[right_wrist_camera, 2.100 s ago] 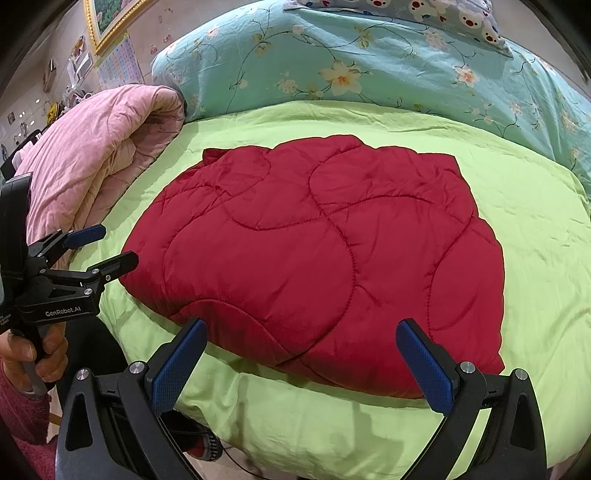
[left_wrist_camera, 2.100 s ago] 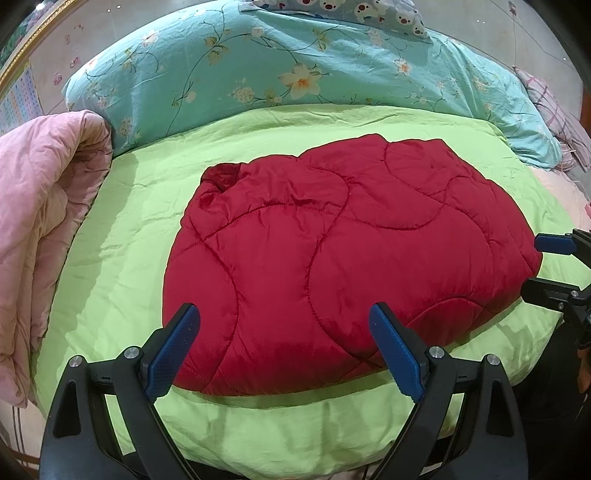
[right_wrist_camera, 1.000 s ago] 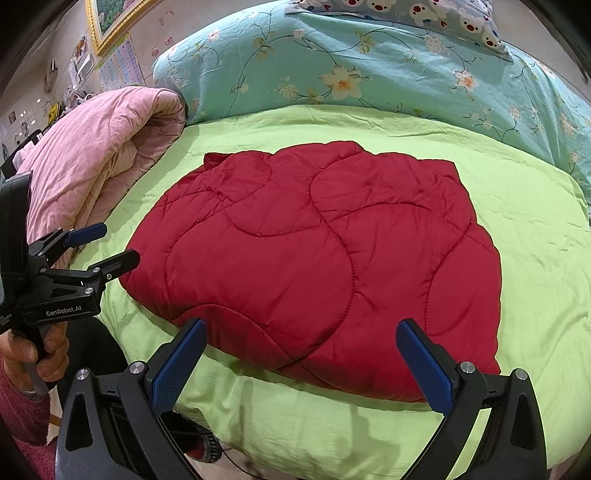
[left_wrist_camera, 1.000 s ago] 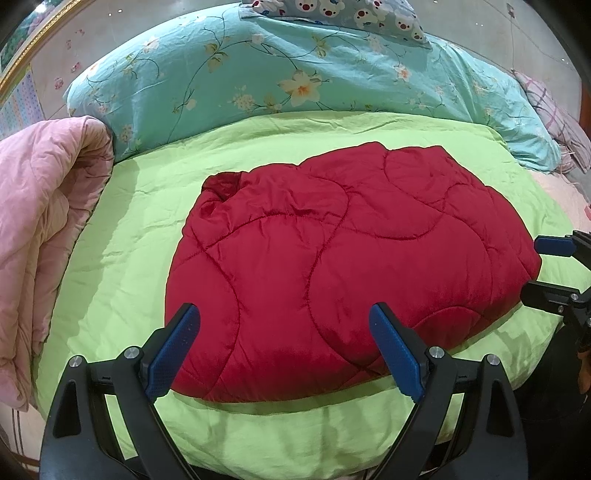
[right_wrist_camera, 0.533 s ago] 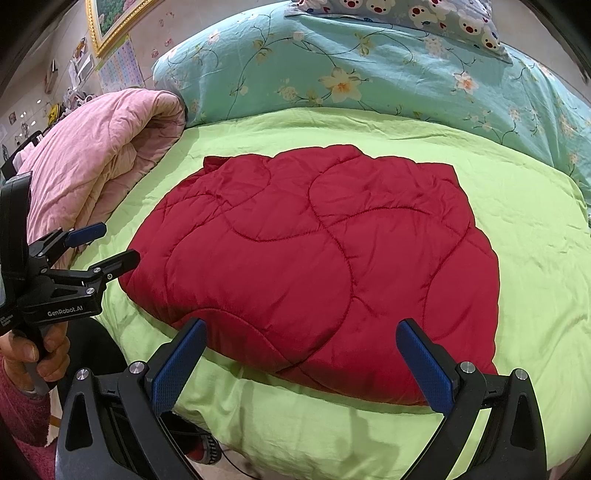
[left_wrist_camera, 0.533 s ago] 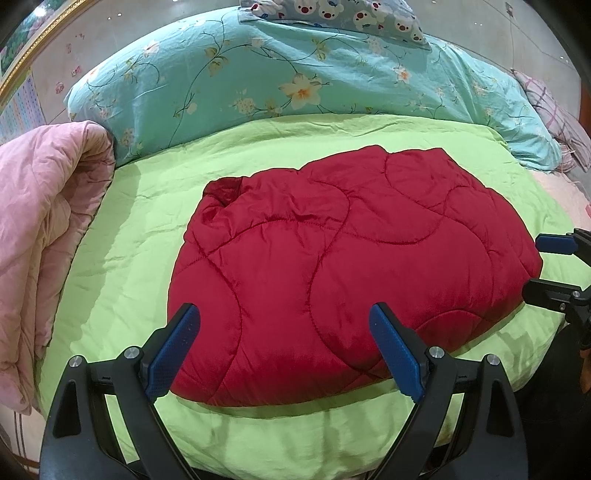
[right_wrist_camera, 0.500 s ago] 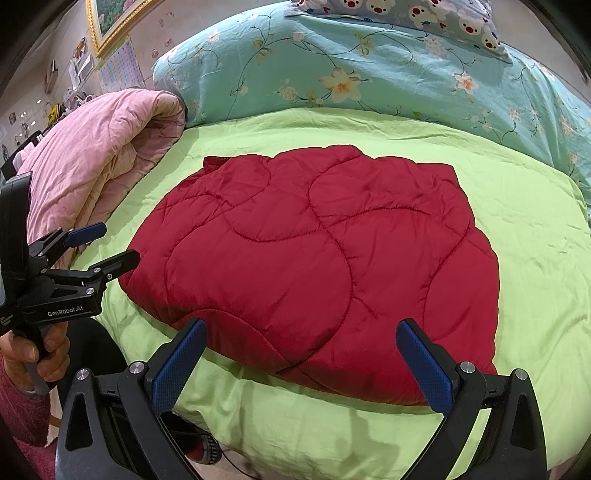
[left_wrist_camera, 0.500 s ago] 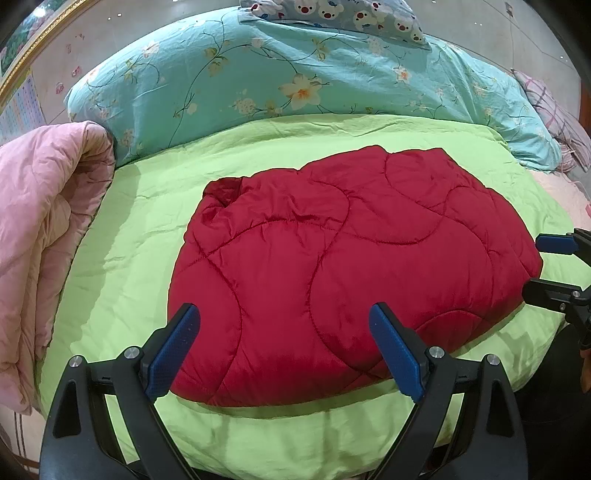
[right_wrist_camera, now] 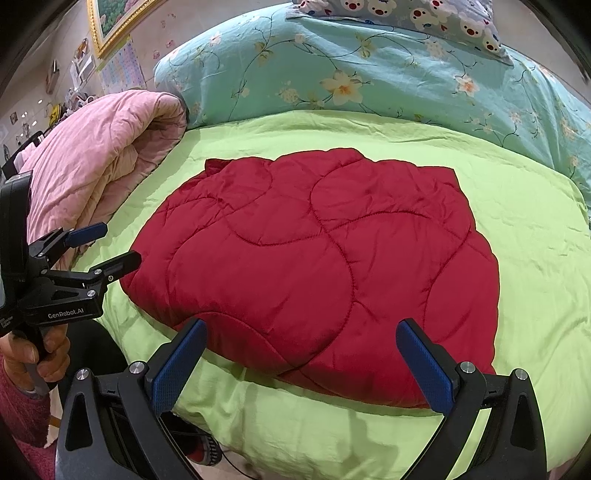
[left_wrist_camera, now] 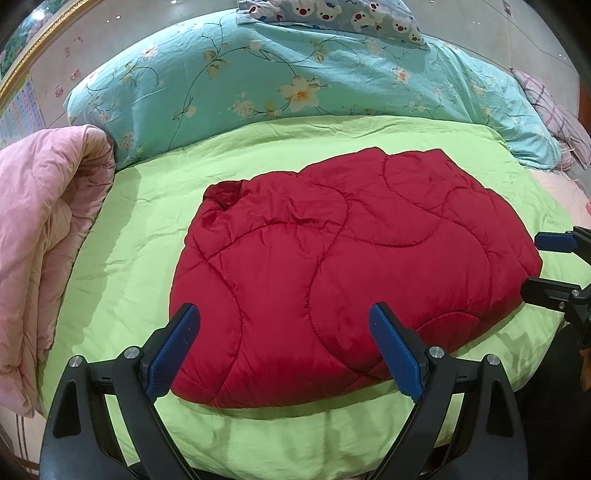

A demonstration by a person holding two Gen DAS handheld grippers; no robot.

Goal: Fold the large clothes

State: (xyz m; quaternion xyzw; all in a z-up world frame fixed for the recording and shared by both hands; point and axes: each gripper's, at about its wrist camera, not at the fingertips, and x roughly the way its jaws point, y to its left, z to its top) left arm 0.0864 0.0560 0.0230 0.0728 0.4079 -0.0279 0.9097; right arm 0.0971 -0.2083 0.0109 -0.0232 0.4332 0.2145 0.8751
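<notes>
- Red quilted puffy garment (left_wrist_camera: 351, 266) (right_wrist_camera: 317, 266) lies in a compact, roughly rectangular bundle on the lime-green bedsheet (left_wrist_camera: 122, 266), in the middle of the bed and reaching close to its near edge.
- Progress, judged: folding looks mostly or wholly done. No sleeves or hood stick out, and the edges are tucked (the far left corner is a bit rumpled). At most a final halving or smoothing is left, and I can't tell if that is intended.
- Left gripper (left_wrist_camera: 286, 350) is released, jaws wide apart, grasping nothing; it hovers at the near edge of the bed over the garment's near-left part.
- Right gripper (right_wrist_camera: 301, 360) is also spread wide and empty, above the garment's near edge.
- Counts: one red garment, two grippers, one rolled pink quilt (right_wrist_camera: 96, 170) along the bed's left edge, one turquoise floral duvet (left_wrist_camera: 258, 74) across the far edge, one bear-print pillow (left_wrist_camera: 332, 18) on top of it.
</notes>
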